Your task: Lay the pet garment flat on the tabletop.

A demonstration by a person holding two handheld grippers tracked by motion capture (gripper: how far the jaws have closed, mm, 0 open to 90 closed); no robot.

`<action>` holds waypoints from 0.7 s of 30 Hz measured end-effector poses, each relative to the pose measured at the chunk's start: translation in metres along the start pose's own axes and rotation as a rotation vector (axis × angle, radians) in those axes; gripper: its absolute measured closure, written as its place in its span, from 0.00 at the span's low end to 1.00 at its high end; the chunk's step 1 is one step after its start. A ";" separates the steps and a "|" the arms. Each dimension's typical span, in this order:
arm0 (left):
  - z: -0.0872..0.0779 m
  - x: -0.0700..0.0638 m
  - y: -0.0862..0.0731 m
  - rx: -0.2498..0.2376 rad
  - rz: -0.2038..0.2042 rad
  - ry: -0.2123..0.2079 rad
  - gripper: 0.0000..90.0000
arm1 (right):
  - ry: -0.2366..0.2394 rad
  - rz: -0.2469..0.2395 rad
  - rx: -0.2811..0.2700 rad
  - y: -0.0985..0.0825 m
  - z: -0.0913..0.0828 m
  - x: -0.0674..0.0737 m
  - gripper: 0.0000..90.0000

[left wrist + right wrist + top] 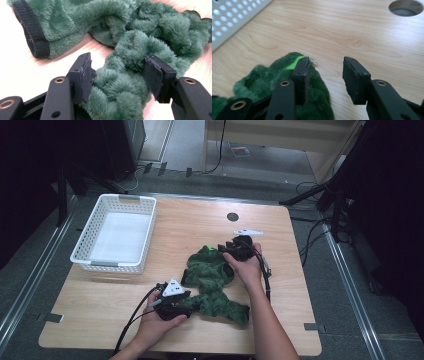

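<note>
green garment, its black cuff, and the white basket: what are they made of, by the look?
Fuzzy green garment: plush fleece or faux fur, probably synthetic; deep matte pile in soft clumps. Black ribbed cuff: knit fabric, fine parallel ribs visible, likely stretchy. White perforated basket: looks like moulded plastic, with a regular hole grid and smooth rim.

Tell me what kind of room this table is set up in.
Probably a lab or workshop set up for recording, not a home. A bare wooden table stands on grey carpet between dark stands with loose cables on the floor, and it holds little more than a white basket and a green fleece garment.
</note>
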State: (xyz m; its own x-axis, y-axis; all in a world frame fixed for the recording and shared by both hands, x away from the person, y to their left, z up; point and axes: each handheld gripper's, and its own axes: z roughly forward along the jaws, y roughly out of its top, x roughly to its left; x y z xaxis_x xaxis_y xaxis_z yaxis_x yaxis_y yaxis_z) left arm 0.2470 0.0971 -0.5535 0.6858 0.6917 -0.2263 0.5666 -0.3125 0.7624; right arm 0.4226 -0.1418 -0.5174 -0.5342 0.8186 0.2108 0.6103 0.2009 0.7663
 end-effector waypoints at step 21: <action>-0.001 0.001 -0.001 -0.006 -0.017 0.020 0.49 | -0.167 -0.188 0.086 -0.002 0.032 0.019 0.99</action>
State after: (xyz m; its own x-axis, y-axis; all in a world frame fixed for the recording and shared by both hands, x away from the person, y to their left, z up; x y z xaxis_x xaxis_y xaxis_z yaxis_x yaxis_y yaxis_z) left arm 0.2468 0.0985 -0.5536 0.6666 0.7099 -0.2271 0.5755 -0.2966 0.7622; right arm 0.4301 -0.1092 -0.5346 -0.5432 0.8387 -0.0388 0.5609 0.3968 0.7266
